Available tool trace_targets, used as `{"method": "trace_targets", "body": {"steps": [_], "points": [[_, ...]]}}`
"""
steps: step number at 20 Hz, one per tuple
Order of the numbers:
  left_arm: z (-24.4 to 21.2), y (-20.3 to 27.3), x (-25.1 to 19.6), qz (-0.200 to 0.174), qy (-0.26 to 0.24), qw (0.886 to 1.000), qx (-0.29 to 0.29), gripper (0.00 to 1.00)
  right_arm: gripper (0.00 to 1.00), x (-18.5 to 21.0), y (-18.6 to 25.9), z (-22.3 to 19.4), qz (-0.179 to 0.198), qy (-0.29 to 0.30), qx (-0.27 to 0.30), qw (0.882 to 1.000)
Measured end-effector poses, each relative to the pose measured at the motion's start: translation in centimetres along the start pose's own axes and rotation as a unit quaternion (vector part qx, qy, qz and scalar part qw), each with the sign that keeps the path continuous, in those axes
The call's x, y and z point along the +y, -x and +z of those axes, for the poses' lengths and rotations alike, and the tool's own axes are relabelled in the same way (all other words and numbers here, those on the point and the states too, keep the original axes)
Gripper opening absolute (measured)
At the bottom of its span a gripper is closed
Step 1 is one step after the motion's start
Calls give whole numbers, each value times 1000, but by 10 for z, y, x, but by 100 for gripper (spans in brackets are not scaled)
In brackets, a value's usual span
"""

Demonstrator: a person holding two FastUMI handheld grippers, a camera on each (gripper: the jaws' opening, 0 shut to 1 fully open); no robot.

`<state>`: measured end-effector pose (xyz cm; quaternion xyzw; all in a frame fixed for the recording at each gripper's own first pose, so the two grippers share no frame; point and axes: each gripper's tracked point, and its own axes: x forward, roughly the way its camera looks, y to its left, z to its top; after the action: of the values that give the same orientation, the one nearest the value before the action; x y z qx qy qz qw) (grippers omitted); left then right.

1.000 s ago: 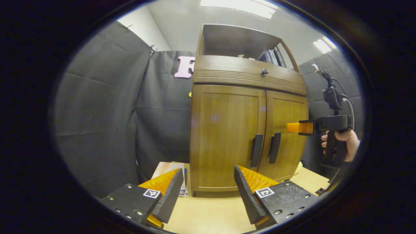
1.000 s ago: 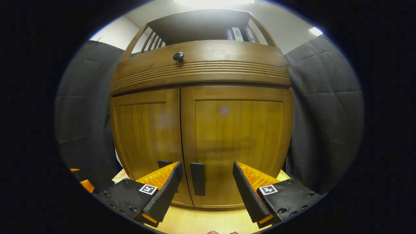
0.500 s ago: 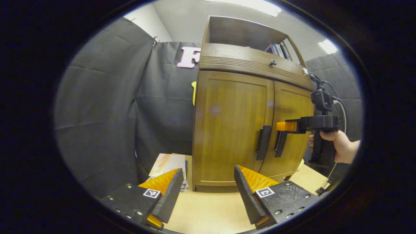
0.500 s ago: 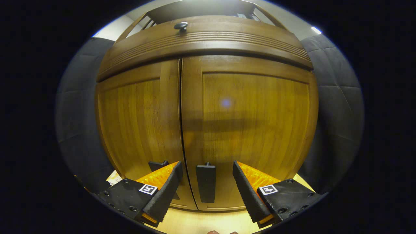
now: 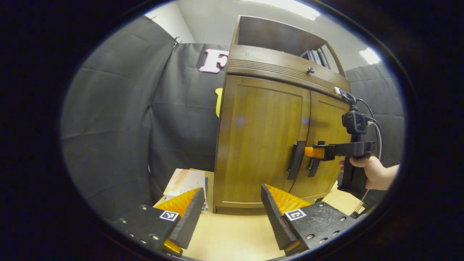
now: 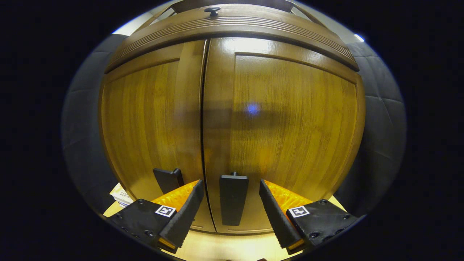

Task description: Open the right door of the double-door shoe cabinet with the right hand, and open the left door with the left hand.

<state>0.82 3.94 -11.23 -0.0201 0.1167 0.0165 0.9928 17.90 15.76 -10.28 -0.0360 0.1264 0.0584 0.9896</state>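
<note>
While both doors of the shoe cabinet (image 5: 275, 145) are shut, nothing of the task looks done. The right gripper (image 6: 229, 207) is spread wide, its fingers either side of the right door's handle (image 6: 233, 198) at 6 o'clock, not yet pressing it; closing and pulling appear next. The left gripper (image 5: 232, 214), also spread and holding nothing, hangs well back from the left door's handle (image 5: 296, 160) at 2 o'clock. The cabinet stands on a pale wooden worktop (image 5: 232, 237), booklets (image 5: 183, 181) beside it at 9 o'clock, black cloth walls around.
</note>
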Motion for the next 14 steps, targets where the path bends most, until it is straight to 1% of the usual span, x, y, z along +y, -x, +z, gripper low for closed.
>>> {"method": "trace_targets", "body": {"steps": [1,3,4,6,7,8,9,10,12,14], "points": [[-2,-1,-1,1,-1,1000,2,90,97,1,-3,0,2,1,-1,1000],[-2,0,1,6,-1,1000,4,90,78,-1,-1,4,5,-1,1,1000],[-2,0,0,8,0,1000,4,90,68,4,1,3,11,-6,4,1000],[-3,3,1,15,4,1000,4,90,48,-2,-3,-3,-11,1,9,1000],[-4,5,1,17,7,1000,5,90,39,-4,-4,-3,-7,-13,5,1000],[-4,5,1,17,10,1000,6,90,30,-2,4,-3,-5,-24,14,1000],[-5,5,0,17,14,1000,8,90,33,-4,-5,-3,-2,-33,16,999],[-5,7,-2,16,17,1000,9,90,23,-3,0,-3,5,-30,18,999],[-5,9,-4,14,18,1000,8,90,23,-2,0,-4,9,-14,15,1000],[-4,7,-5,11,13,1000,6,90,24,-1,3,-3,13,-17,13,1000]]}}
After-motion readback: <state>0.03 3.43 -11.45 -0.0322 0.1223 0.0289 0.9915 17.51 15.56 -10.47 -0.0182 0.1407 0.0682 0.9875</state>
